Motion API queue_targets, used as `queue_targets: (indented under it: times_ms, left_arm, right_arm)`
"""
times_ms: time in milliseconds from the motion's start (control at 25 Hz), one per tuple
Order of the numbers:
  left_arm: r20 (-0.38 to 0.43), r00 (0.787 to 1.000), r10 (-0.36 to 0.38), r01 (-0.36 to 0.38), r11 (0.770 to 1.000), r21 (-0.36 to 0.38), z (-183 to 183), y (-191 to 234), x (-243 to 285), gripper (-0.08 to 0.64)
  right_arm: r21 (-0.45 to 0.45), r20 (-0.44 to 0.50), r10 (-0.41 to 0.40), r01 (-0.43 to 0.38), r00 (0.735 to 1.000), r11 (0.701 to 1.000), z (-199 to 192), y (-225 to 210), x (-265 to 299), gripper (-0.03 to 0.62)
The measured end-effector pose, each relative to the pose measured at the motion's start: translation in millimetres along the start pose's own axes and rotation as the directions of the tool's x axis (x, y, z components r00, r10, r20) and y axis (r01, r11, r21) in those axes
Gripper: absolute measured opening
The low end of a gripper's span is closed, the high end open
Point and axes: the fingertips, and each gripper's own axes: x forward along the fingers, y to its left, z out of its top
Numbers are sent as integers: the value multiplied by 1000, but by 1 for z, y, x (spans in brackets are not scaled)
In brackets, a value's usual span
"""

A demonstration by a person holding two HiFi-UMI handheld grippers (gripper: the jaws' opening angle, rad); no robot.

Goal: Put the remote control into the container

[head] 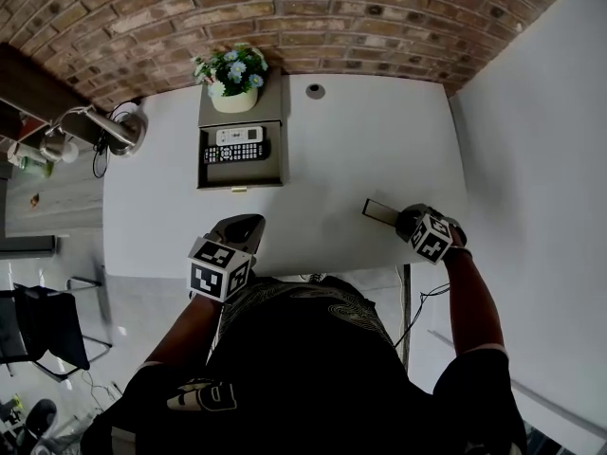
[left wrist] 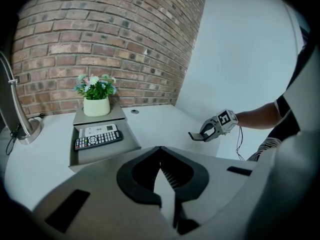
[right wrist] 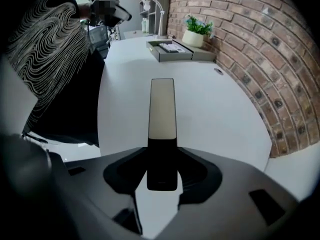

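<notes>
Person at a white table (head: 360, 150), seen from above, with a two-jaw gripper in each hand and a brick wall (head: 313, 17) behind the table.

The right gripper (head: 410, 222) is clamped on a slim, flat remote control (right wrist: 162, 114), pale beige along most of its length with a dark near end. The jaws grip that dark end across its narrow width, so the long pale body sticks out ahead of them. It is held near the front right of the table, well apart from the container (head: 243, 174), a shallow grey open tray at the far left. Whether the free end touches the tabletop cannot be made out.

The tray already holds a white remote (head: 238, 136) and a black remote (head: 232, 152) side by side, with bare floor in front of them. A cream flower pot (head: 232, 98) stands on a ledge behind the tray.

The left gripper (head: 242, 230) hovers at the front left, its jaws together with nothing between them.

The remote control looks light, rigid and smooth-sided. Held by one end, it could probably pivot or slip, so a hold nearer the middle, across its narrow sides, would likely be steadier.
</notes>
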Motion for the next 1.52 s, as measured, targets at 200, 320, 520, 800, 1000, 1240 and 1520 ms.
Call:
queue_targets:
  times_ms: [200, 320, 520, 800, 1000, 1240, 1520]
  left_arm:
    - [63, 997, 40, -39, 999, -20, 5, 26, -27, 5]
    - [88, 994, 71, -67, 997, -39, 1, 43, -44, 5]
    - [103, 988, 115, -107, 991, -75, -10, 73, -68, 5]
    - [134, 979, 153, -138, 983, -118, -20, 109, -97, 5]
    - [147, 975, 168, -147, 979, -143, -29, 129, -111, 5]
    - [150, 969, 198, -169, 968, -184, -40, 155, -131, 5]
    - [171, 951, 256, -209, 945, -253, -54, 185, -158, 5]
  right_arm:
    - [77, 115, -23, 15, 993, 997, 72, 0, -8, 187]
    - [110, 164, -42, 24, 986, 994, 113, 1, -11, 187]
    - [131, 227, -44, 14, 973, 991, 179, 8, -13, 187]
    - [13, 217, -28, 26, 976, 1000, 253, 17, -1, 187]
    - [-85, 181, -20, 36, 983, 996, 308, 12, 15, 187]
    - [-223, 101, -8, 31, 995, 974, 366, 6, 44, 187]
    - [-364, -51, -23, 3, 998, 931, 400, -1, 85, 187]
